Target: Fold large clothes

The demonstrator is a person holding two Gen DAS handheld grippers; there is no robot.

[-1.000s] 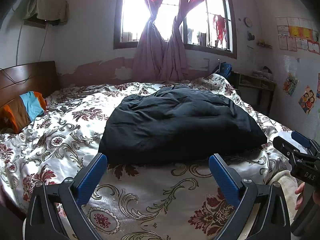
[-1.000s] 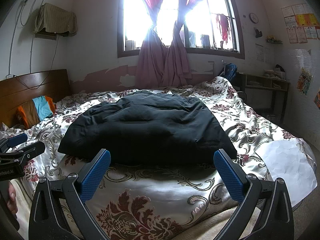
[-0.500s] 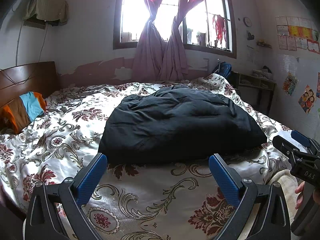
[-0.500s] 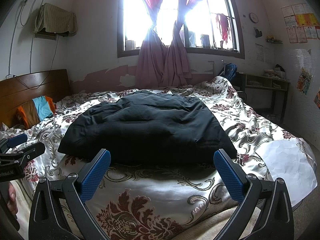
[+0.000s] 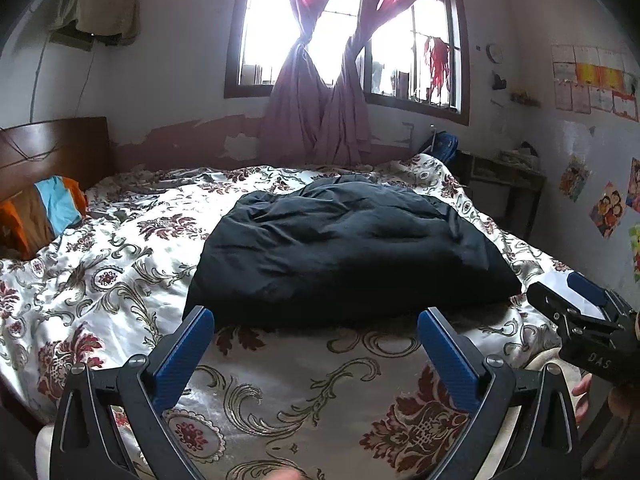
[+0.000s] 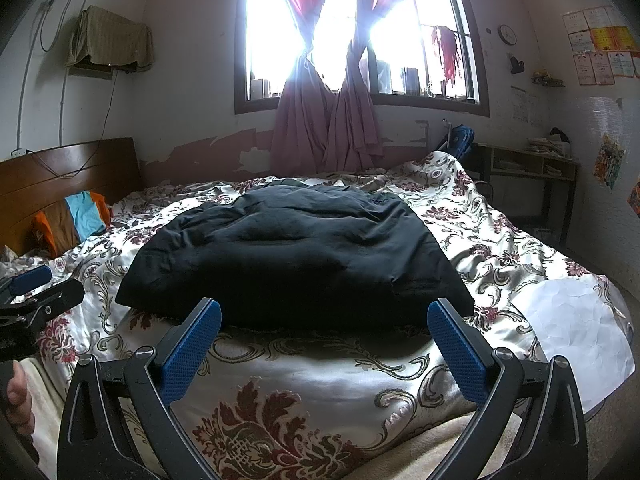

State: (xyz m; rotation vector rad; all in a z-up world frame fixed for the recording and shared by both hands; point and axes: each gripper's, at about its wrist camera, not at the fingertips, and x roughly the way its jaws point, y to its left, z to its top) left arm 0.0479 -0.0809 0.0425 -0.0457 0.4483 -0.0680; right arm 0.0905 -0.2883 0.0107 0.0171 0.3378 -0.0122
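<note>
A folded black garment (image 5: 344,256) lies in a puffy mound in the middle of the bed, on a floral satin bedspread (image 5: 100,264). The left gripper (image 5: 316,354) hangs over the near edge of the bed with its blue-padded fingers (image 5: 184,356) spread wide, holding nothing; the garment's front edge sits just beyond the fingertips, apart from them. The right gripper (image 6: 324,344) is likewise spread and empty, its tips near the same dark front edge without touching it.

The left wrist view takes in the right gripper (image 5: 580,320) from the side at the far right, with fingers of the person's hand (image 5: 580,396) below it. The right wrist view shows the left gripper (image 6: 36,300) at its left edge and a thumb (image 6: 18,400) beneath. Only the right wrist view shows the whole of a white crumpled sheet (image 6: 576,332) lying on the bed's right corner, well clear of the garment; the left view catches just a sliver behind the other gripper. The right view also shows a pale blanket edge (image 6: 436,444) under the bedspread.

Open bedspread surrounds the garment on all sides, with the widest bare stretch to its left, toward the striped orange and blue pillow (image 5: 44,212) against the wooden headboard (image 6: 68,176). Behind the bed hang knotted pink curtains (image 6: 328,128) at a bright window; a desk (image 6: 528,172) stands against the right wall.
</note>
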